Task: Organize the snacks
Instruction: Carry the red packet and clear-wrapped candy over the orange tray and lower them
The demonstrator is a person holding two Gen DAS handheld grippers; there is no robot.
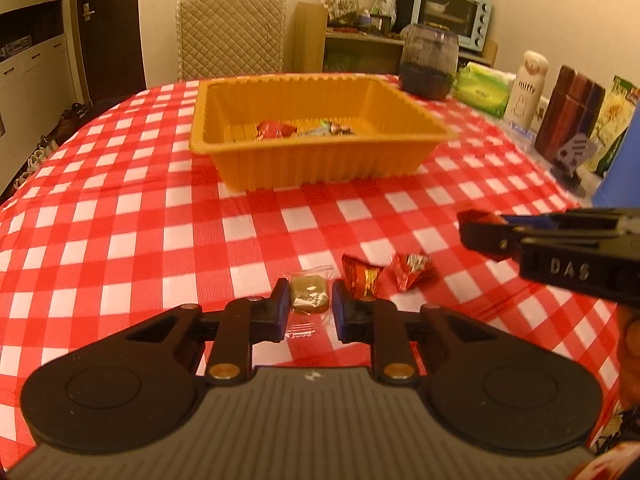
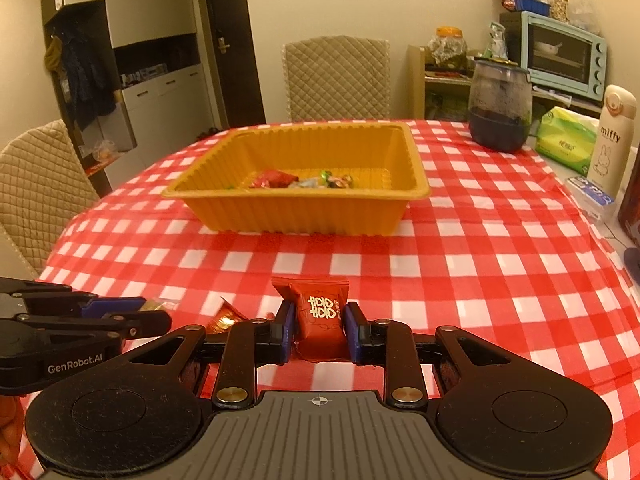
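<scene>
Red snack (image 2: 321, 322) clamped in right hand-held gripper (image 2: 319, 330)

Right hand-held gripper (image 2: 316, 326) clamps red snack packet (image 2: 321, 320); orange tray (image 2: 296, 216) beyond.

We see red-white checked cloth (image 2: 480, 240) over bench. Orange ribbed tray (image 2: 304, 212). We hold red packet (image 2: 320, 320), white print. Olive candy (image 1: 308, 294) in clear wrap. Tool pads (image 2: 285, 330) blue.

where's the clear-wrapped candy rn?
Left wrist view, bottom centre: the clear-wrapped candy lies on the tablecloth between the left gripper's open fingers, with two red foil candies just right of it.
</scene>
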